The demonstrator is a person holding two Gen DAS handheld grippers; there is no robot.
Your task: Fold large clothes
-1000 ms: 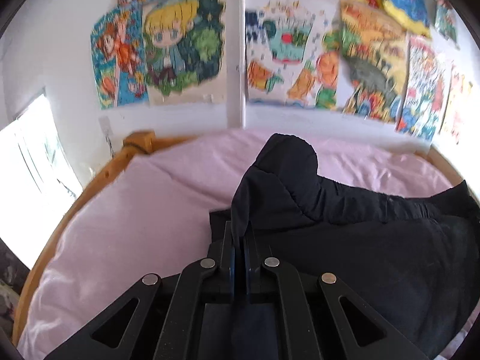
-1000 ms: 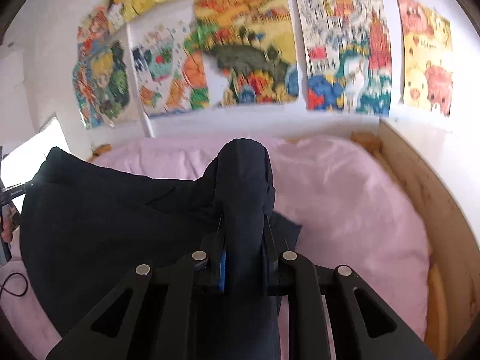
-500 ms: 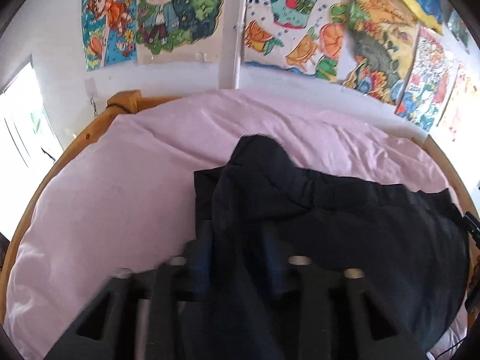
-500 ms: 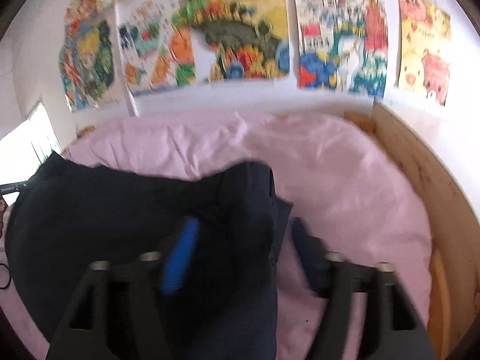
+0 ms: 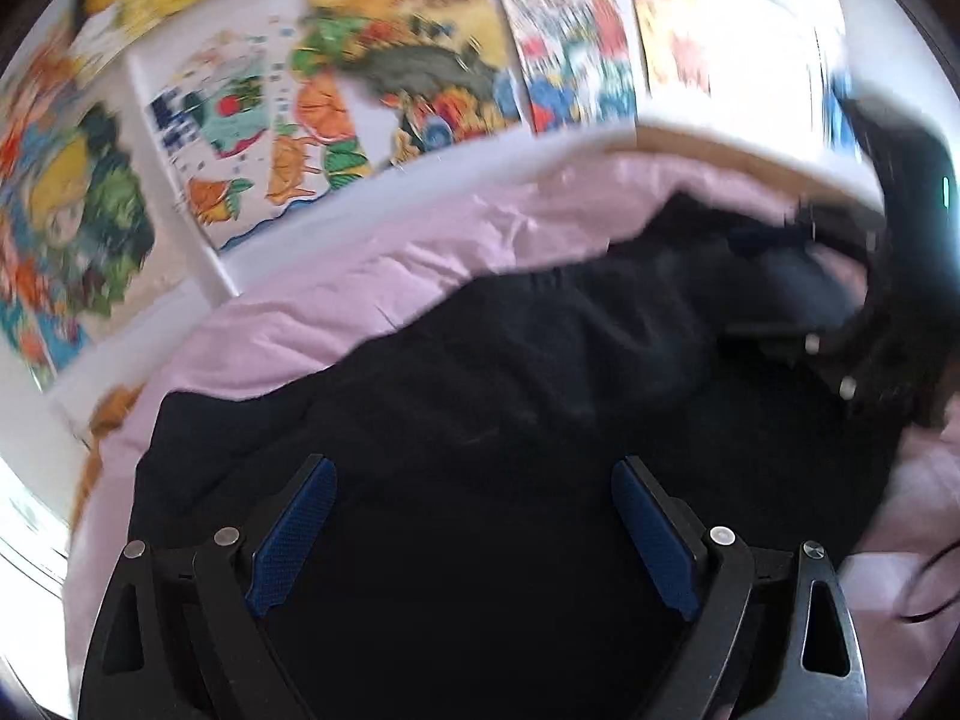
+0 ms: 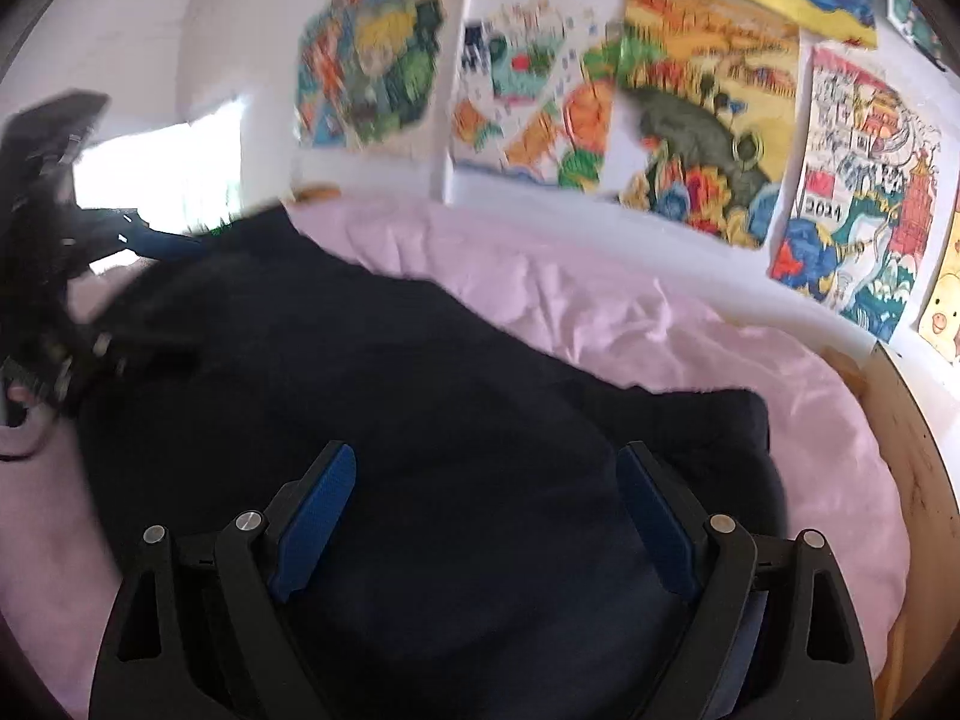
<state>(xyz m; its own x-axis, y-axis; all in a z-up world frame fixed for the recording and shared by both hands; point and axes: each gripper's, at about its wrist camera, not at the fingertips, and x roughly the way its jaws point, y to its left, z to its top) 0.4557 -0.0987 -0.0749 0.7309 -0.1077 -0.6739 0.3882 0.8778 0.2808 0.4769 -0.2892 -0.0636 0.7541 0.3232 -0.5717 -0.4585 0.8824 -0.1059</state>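
Wall poster reading "2024", dark garment, pink bedsheet

One dark navy fabric garment lies spread on one pale pink bedsheet. Two black two-finger grippers are in sight: the left gripper and the right gripper, each with two blue textured pads, so four pads in all. On the far white wall the right wrist view shows at least five colourful cartoon posters, with part of another at the right edge; blur keeps the count loose. One light wooden bed frame runs along the right side.
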